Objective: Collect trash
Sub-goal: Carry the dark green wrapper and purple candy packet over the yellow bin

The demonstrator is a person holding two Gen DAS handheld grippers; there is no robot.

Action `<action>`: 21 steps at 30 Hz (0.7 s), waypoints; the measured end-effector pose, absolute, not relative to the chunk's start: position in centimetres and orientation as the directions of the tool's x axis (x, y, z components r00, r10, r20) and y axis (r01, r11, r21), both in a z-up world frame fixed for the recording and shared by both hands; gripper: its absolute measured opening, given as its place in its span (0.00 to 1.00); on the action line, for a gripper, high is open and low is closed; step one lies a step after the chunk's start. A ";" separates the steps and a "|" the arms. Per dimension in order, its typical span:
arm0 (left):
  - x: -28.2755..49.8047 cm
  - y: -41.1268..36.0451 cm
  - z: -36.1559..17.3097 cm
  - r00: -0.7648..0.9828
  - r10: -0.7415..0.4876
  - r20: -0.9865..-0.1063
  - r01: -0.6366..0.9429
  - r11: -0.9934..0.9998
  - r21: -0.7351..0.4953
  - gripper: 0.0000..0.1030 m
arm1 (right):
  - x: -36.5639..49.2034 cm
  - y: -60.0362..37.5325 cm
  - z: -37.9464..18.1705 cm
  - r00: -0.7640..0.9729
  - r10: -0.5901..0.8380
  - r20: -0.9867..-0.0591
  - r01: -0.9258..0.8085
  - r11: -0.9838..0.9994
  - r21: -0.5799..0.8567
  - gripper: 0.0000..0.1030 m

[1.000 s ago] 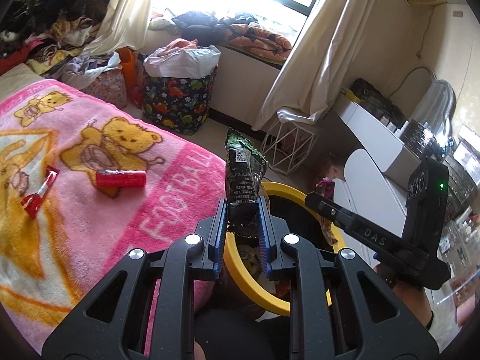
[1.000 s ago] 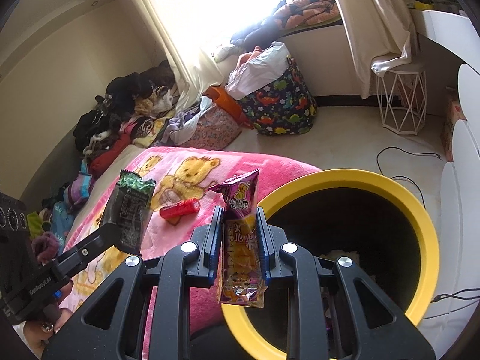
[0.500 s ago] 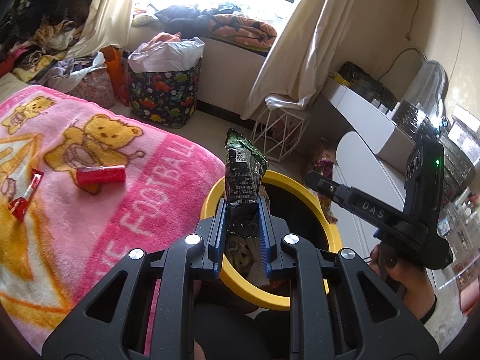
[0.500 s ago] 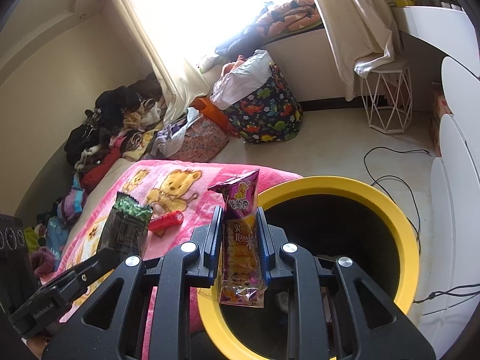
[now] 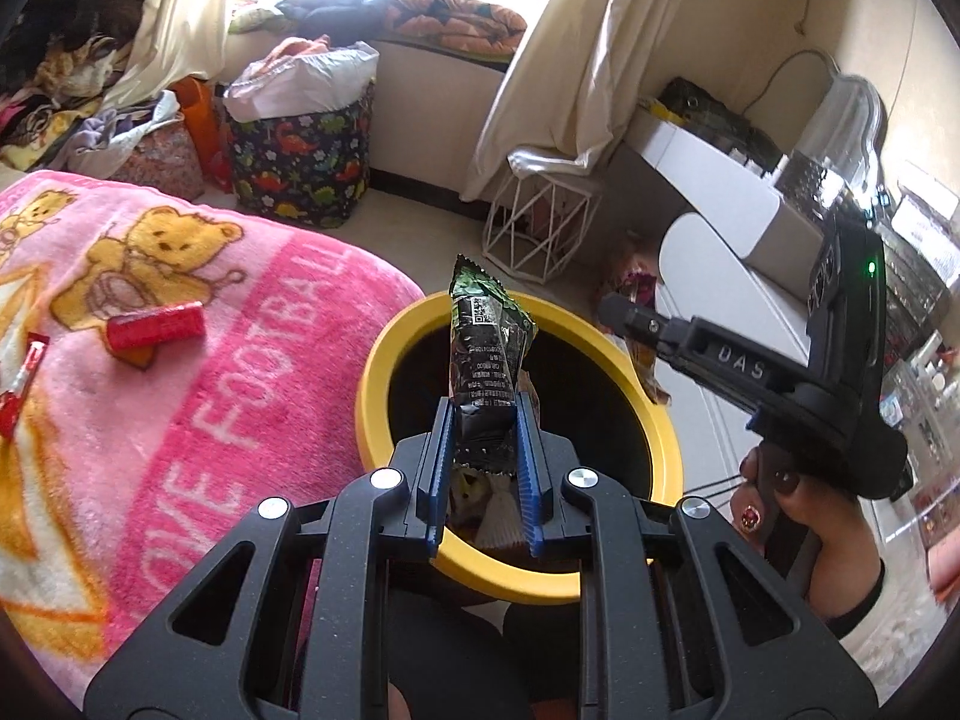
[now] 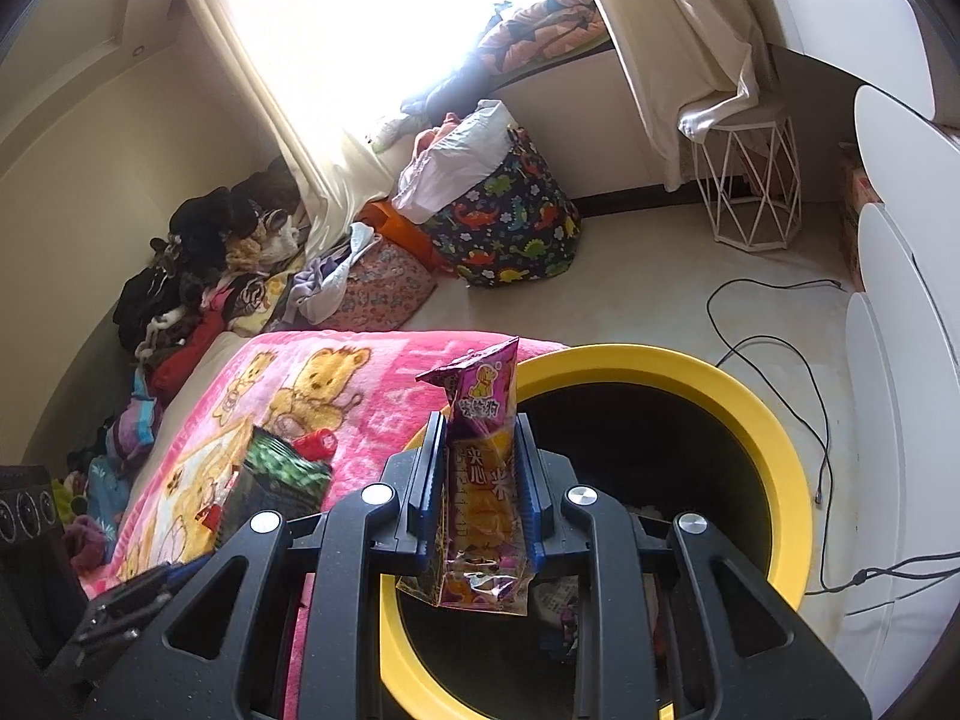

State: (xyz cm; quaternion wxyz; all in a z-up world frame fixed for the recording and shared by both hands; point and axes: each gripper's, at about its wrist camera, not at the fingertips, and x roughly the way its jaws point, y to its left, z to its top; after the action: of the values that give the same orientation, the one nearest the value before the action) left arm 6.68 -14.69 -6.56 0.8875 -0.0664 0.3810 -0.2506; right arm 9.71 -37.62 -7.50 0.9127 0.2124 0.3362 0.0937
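Observation:
My left gripper (image 5: pixel 483 420) is shut on a black and green snack wrapper (image 5: pixel 487 348) and holds it upright over the yellow-rimmed trash bin (image 5: pixel 384 354). My right gripper (image 6: pixel 480 450) is shut on a purple and orange snack packet (image 6: pixel 483 480) over the near rim of the same bin (image 6: pixel 774 438). The black wrapper also shows at the left in the right wrist view (image 6: pixel 273 480). A red wrapper (image 5: pixel 155 325) and a thin red and white wrapper (image 5: pixel 18 384) lie on the pink bear blanket (image 5: pixel 198 420).
A dinosaur-print laundry basket (image 5: pixel 300 168) and a white wire stool (image 5: pixel 543 228) stand on the floor beyond the bin. White cabinets (image 6: pixel 900 312) line the right side. A black cable (image 6: pixel 774 354) runs across the floor. Clothes are piled by the window.
Both grippers have moved forward and over the bin's opening, each still holding its wrapper. The bin fills more of both views.

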 end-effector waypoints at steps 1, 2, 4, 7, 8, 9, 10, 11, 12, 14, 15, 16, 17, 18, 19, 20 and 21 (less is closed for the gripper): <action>6.8 -15.0 -6.8 0.578 -0.496 -0.648 0.398 0.865 -0.306 0.13 | 9.6 -37.6 -7.6 0.756 0.312 -0.575 -0.024 0.892 0.452 0.21; 6.8 -15.3 -7.1 0.570 -0.496 -0.655 0.402 0.864 -0.304 0.13 | 9.6 -37.7 -7.7 0.755 0.311 -0.578 -0.021 0.891 0.453 0.21; 7.0 -15.9 -7.8 0.550 -0.500 -0.669 0.410 0.860 -0.304 0.13 | 9.8 -37.8 -7.9 0.751 0.309 -0.584 -0.011 0.890 0.457 0.22; 7.2 -16.6 -8.7 0.528 -0.502 -0.685 0.422 0.855 -0.302 0.13 | 9.9 -38.2 -8.2 0.750 0.304 -0.588 0.002 0.887 0.461 0.22; 7.2 -16.9 -8.9 0.518 -0.506 -0.690 0.429 0.851 -0.302 0.13 | 9.9 -38.3 -8.3 0.749 0.303 -0.589 0.005 0.887 0.462 0.22; 7.3 -17.1 -9.2 0.511 -0.508 -0.694 0.434 0.849 -0.302 0.13 | 9.9 -38.5 -8.4 0.750 0.300 -0.589 0.009 0.886 0.463 0.22; 7.3 -17.4 -9.4 0.503 -0.510 -0.698 0.439 0.846 -0.302 0.13 | 9.9 -38.7 -8.5 0.751 0.298 -0.589 0.013 0.885 0.465 0.22; 7.5 -17.7 -9.6 0.493 -0.513 -0.702 0.445 0.842 -0.303 0.13 | 9.9 -38.8 -8.6 0.751 0.296 -0.590 0.018 0.884 0.466 0.22; 7.5 -17.9 -9.8 0.486 -0.515 -0.706 0.450 0.840 -0.303 0.13 | 9.9 -39.0 -8.7 0.752 0.294 -0.590 0.021 0.884 0.468 0.22; 7.6 -18.5 -10.1 0.475 -0.517 -0.712 0.460 0.836 -0.300 0.13 | 9.9 -39.2 -8.9 0.753 0.291 -0.590 0.028 0.882 0.470 0.22; 7.7 -18.8 -10.2 0.470 -0.519 -0.714 0.465 0.833 -0.300 0.13 | 9.9 -39.4 -9.0 0.753 0.289 -0.591 0.030 0.882 0.471 0.22; 7.7 -19.0 -10.3 0.466 -0.520 -0.716 0.470 0.831 -0.298 0.13 | 9.9 -39.4 -9.0 0.754 0.289 -0.591 0.032 0.881 0.472 0.22; 7.8 -19.2 -10.4 0.460 -0.523 -0.717 0.475 0.828 -0.299 0.13 | 9.9 -39.7 -9.1 0.754 0.289 -0.590 0.033 0.881 0.473 0.22; 7.8 -19.3 -10.5 0.456 -0.525 -0.719 0.478 0.825 -0.299 0.13 | 10.0 -39.8 -9.2 0.753 0.290 -0.590 0.033 0.880 0.474 0.22; 7.9 -19.5 -10.6 0.452 -0.527 -0.720 0.482 0.824 -0.300 0.13 | 9.9 -39.8 -9.2 0.755 0.288 -0.590 0.034 0.880 0.474 0.22; 7.9 -19.7 -10.7 0.450 -0.526 -0.721 0.484 0.823 -0.298 0.13 | 9.9 -39.9 -9.2 0.756 0.287 -0.588 0.035 0.879 0.475 0.22; 8.0 -19.8 -10.7 0.453 -0.524 -0.722 0.484 0.824 -0.294 0.13 | 9.9 -39.9 -9.2 0.757 0.287 -0.587 0.035 0.879 0.476 0.22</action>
State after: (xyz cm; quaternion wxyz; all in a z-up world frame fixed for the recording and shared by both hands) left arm 7.97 -19.76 -10.74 0.8519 -0.0227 0.4315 -0.2958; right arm 9.88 -39.90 -9.18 0.9071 0.2361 0.3415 0.0694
